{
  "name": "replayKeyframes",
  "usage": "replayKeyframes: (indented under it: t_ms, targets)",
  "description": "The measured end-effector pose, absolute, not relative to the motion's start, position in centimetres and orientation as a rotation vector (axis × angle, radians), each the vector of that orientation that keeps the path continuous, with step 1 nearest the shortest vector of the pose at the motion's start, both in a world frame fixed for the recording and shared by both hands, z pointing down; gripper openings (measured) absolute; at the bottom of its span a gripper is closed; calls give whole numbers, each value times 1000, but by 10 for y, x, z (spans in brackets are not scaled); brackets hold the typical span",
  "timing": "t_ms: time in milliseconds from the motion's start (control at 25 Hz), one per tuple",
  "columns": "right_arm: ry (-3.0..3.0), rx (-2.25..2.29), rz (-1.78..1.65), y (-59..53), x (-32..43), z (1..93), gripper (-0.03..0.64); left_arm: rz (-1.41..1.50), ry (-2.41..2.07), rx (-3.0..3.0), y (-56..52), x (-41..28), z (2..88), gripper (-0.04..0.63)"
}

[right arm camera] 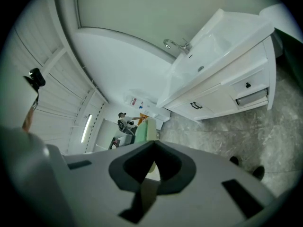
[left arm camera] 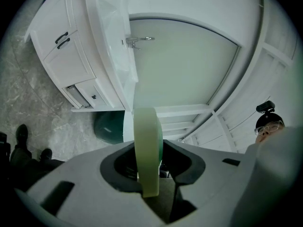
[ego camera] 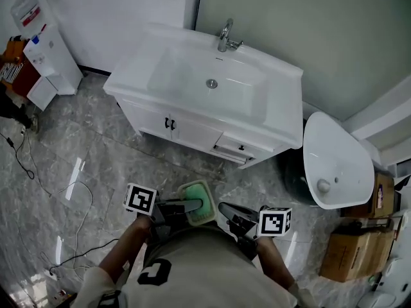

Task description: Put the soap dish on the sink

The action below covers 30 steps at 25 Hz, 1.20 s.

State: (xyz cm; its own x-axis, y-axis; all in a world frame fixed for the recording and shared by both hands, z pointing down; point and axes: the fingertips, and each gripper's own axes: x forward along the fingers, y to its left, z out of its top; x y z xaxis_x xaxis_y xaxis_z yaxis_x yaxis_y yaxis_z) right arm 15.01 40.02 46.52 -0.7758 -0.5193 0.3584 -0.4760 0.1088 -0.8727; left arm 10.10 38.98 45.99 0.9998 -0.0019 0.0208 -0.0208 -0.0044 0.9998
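– So, which tool has it?
– The left tool [ego camera: 183,208], clenched on the pale green soap dish [ego camera: 200,199]. Its own view shows the dish edge-on between the jaws, sticking out past the tips.
– And the right tool [ego camera: 227,210]?
– Just beside the dish's right edge, jaws drawn almost together. A pale sliver of dish shows at their tips, but whether they pinch it I can't tell.
– Where does the sink [ego camera: 138,77] lie from there?
– Straight ahead on the far side, well apart from both tools, with a stretch of marble floor [ego camera: 96,159] between. Its long side runs left to right across the path, the tap [ego camera: 226,37] at the far rim and the cabinet doors [ego camera: 170,124] facing the person.
– So the move?
– A carry forward, by my reading, led by the left tool since it bears the dish. The flat rim beside the bowl looks the likely landing spot. A loose second basin [ego camera: 337,162] leans at the right; not the target, I'd judge.
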Motion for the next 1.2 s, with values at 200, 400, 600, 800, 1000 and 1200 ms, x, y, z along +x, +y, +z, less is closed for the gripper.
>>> replayKeyframes:
  t_ms: [200,400,600,800,1000,1200]
  targets:
    - [2331,-1011,-1813,386,121,466,9,-11,-19,1634,374,74,461,146]
    - [2380,-966,-1833,377,94,465,9,-47,-65,1661,360,44,464,146]
    - [2418,-967,-1862,373,80,469,9,-90,-86,1662,352,28,465,146]
    - [2422,-938,-1904,365,74,471,9,-118,-94,1648,344,24,463,146]
    - [2398,-870,-1933,342,76,475,9,-130,-137,1648,326,24,466,146]
    - [2476,-815,-1928,322,76,475,9,-125,-185,1578,310,27,462,146]
